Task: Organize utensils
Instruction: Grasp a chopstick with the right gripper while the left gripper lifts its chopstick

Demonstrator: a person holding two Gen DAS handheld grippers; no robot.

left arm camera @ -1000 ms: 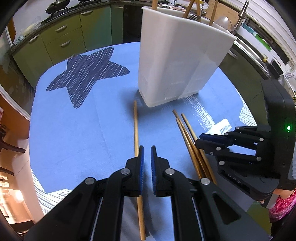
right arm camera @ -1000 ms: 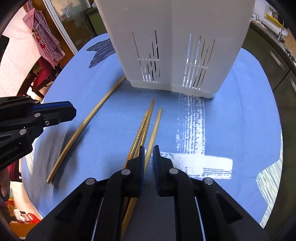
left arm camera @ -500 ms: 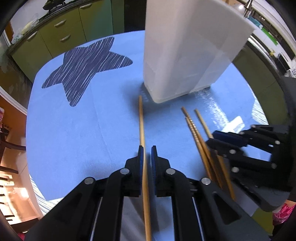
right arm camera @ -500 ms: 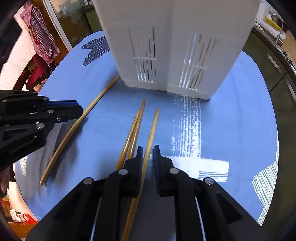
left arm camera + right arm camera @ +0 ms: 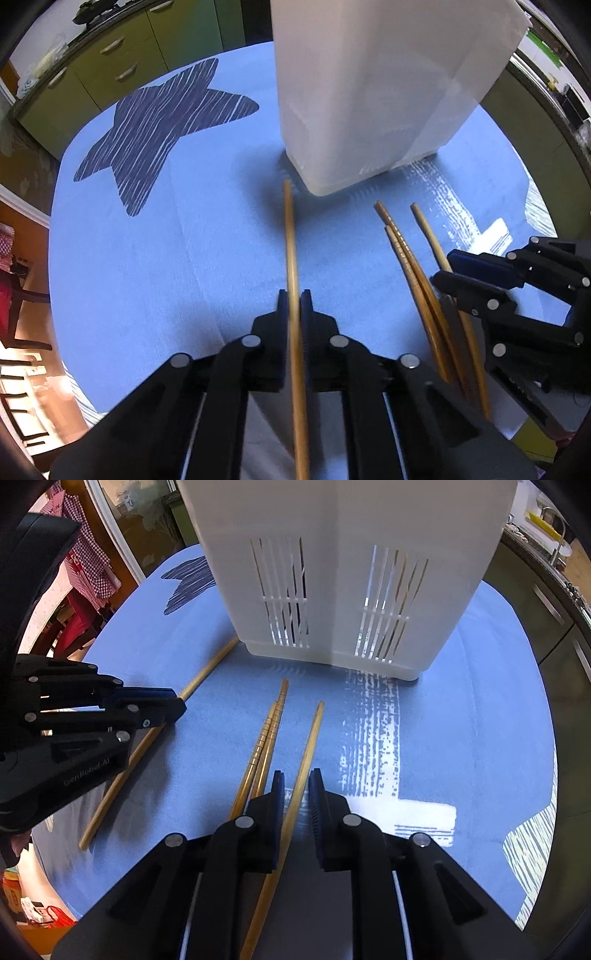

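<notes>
Chopsticks lie lower-centre before the white slotted holder [image 5: 343,572]: my left gripper [image 5: 294,301] clamps one [image 5: 290,236], my right gripper [image 5: 295,781] straddles another [image 5: 312,734] unclosed; next, close and lift.

Left gripper [image 5: 294,299] nearly closed (right gripper [image 5: 296,781] parted).

Even indoor light, fairly bright. Soft shadow at white holder [image 5: 373,92] base on blue cloth [image 5: 166,258]. Strong fisheye bending, dark corner vignette. Slight motion blur at lower-left edges.
</notes>
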